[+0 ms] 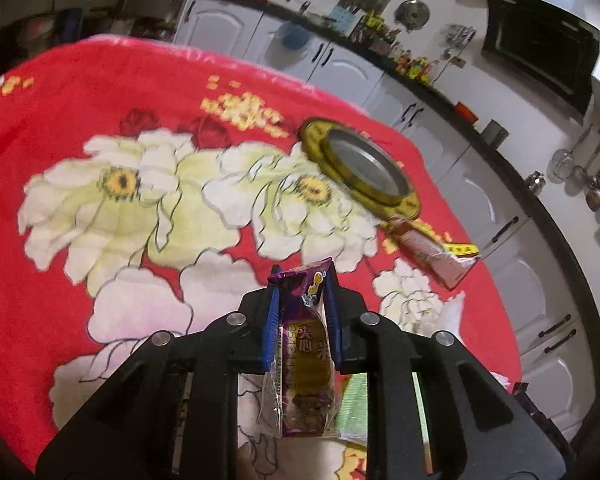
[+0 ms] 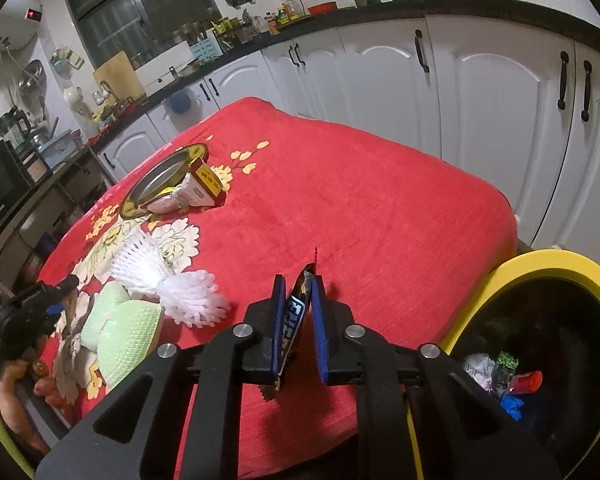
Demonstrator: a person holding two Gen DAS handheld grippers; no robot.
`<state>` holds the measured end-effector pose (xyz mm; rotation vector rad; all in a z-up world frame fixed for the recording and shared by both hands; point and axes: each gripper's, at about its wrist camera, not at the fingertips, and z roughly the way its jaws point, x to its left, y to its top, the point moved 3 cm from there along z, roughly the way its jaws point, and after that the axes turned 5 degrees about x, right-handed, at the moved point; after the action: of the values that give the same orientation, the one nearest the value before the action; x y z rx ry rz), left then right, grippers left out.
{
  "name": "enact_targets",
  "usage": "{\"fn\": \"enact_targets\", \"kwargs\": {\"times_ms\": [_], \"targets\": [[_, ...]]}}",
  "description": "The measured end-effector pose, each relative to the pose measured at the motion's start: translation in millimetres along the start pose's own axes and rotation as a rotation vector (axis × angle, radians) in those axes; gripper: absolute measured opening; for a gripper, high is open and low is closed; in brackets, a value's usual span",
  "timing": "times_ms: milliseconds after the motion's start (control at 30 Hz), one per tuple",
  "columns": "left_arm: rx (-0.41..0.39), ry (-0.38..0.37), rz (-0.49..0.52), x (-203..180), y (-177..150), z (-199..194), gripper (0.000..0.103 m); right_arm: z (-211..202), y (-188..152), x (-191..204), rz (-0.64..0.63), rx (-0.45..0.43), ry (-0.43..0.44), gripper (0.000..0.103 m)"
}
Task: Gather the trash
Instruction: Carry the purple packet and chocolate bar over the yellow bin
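My left gripper (image 1: 302, 276) is shut on a purple snack wrapper (image 1: 304, 344), which stands upright between the blue pads above the red flowered blanket (image 1: 80, 92). My right gripper (image 2: 299, 282) is shut on a dark blue snack wrapper (image 2: 294, 312), pinched at the tips over the blanket's (image 2: 380, 200) near edge. A yellow-rimmed black bin (image 2: 548, 264) stands just right of the right gripper with several scraps inside. On the blanket lie a yellow tin lid (image 1: 360, 168) (image 2: 160, 184), a crushed carton (image 1: 436, 252) (image 2: 192, 196), a white foam net (image 2: 164, 276) and green foam nets (image 2: 128, 332).
White cabinets (image 2: 480, 100) under a dark counter run behind the table. A black microwave (image 2: 0, 184) sits far left. In the right wrist view, a hand (image 2: 20, 384) holds the other tool's black body (image 2: 24, 316) at the left edge.
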<state>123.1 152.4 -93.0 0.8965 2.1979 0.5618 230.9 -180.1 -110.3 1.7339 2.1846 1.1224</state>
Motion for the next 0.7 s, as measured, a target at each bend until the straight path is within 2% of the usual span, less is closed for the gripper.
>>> {"fn": "enact_targets", "kwargs": {"times_ms": [300, 500, 700], "targets": [[-0.058, -0.06, 0.099, -30.8, 1.9, -21.6, 0.014, -30.5, 8.9, 5.3, -0.036, -0.075, -0.005, 0.013], [-0.052, -0.119, 0.145, -51.0, -5.3, -28.8, 0.014, -52.6, 9.5, -1.6, -0.038, -0.115, -0.018, 0.013], [-0.039, -0.214, 0.229, -83.4, -21.3, -39.8, 0.014, -73.7, 7.7, -14.2, -0.028, -0.147, -0.032, 0.013]]}}
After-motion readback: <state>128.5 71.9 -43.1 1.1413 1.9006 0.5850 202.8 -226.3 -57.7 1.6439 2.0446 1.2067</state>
